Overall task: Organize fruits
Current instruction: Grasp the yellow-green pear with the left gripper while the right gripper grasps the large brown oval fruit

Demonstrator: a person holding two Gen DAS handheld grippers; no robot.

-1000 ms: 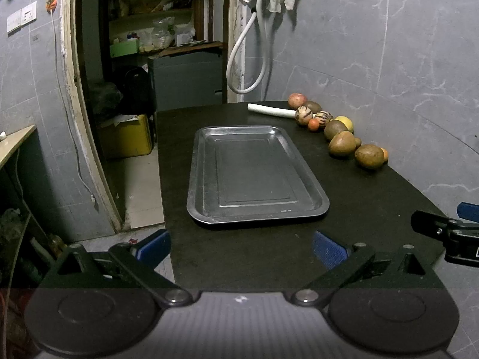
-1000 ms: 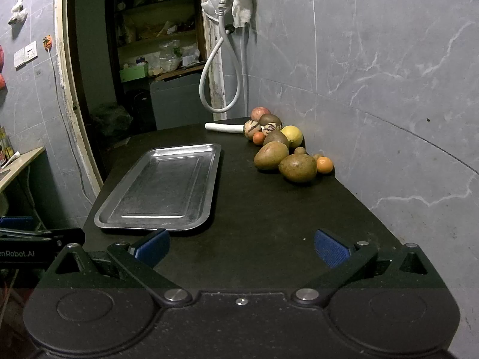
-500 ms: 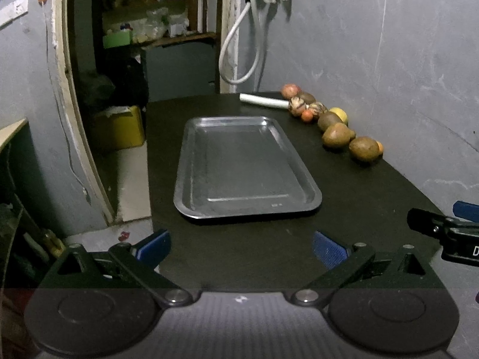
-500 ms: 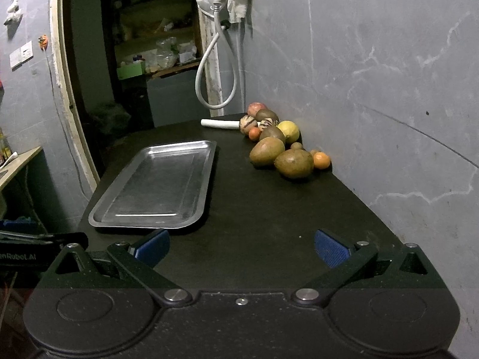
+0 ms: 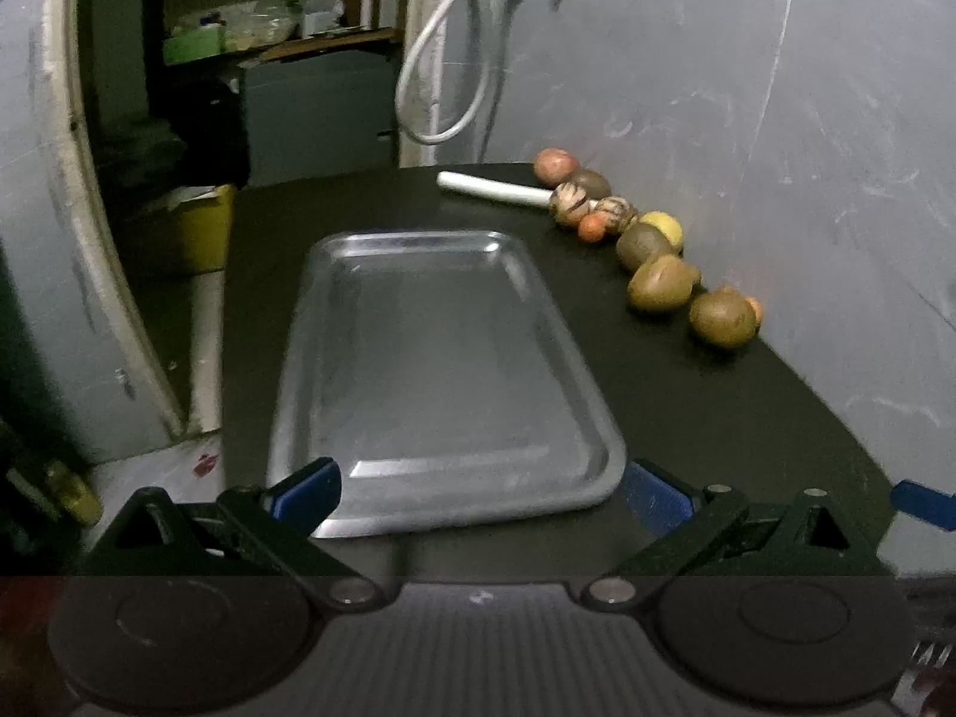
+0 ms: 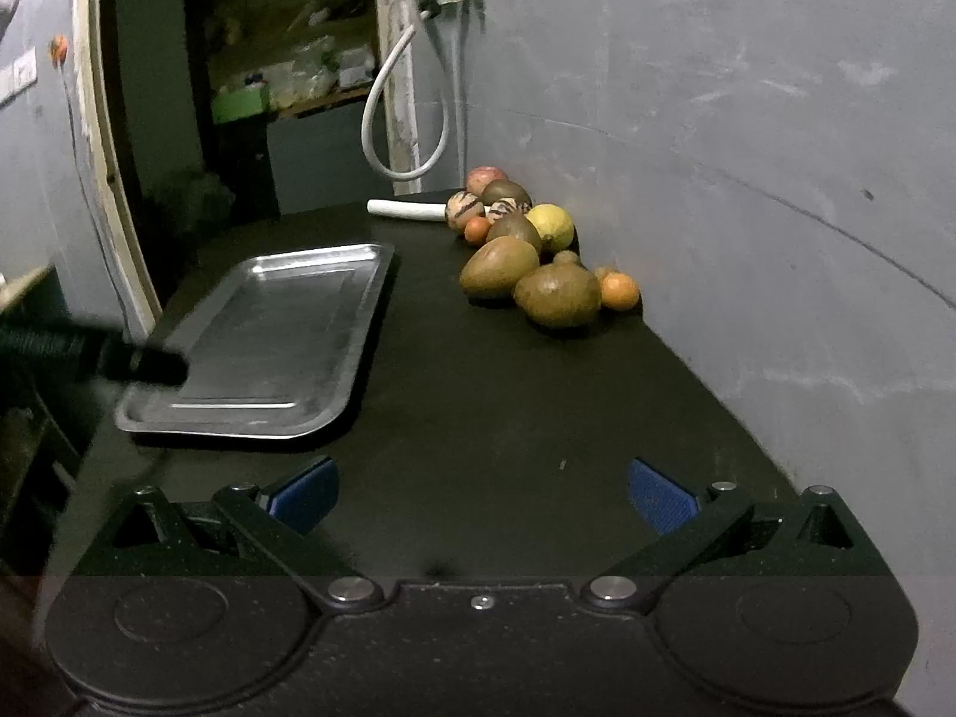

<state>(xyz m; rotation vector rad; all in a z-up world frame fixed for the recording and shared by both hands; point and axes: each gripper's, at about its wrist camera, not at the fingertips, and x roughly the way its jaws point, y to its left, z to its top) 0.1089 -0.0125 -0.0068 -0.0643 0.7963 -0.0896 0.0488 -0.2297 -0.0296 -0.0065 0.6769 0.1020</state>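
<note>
An empty steel tray [image 5: 442, 358] [image 6: 269, 328] lies on the black table. Several fruits line the wall at the right: brown-green mangoes [image 6: 558, 296] [image 5: 720, 318], a yellow lemon [image 6: 549, 226], small oranges [image 6: 619, 290], striped round fruits [image 5: 570, 203] and a reddish apple [image 5: 554, 163]. My left gripper [image 5: 481, 493] hangs open over the tray's near edge, nothing between its blue pads. My right gripper [image 6: 481, 493] is open above bare table, well short of the mangoes. The left gripper's dark body [image 6: 89, 352] shows at the left edge of the right wrist view.
A white tube [image 5: 493, 189] [image 6: 406, 209] lies at the table's far end beside the fruit. A white hose [image 6: 406, 119] hangs on the grey wall. An open doorway with shelves and a yellow bin [image 5: 200, 227] lies left, past the table edge.
Both grippers have moved forward over the table. The left one now reaches the tray's near edge, and the fruits look closer in the right view. Both stay open.
</note>
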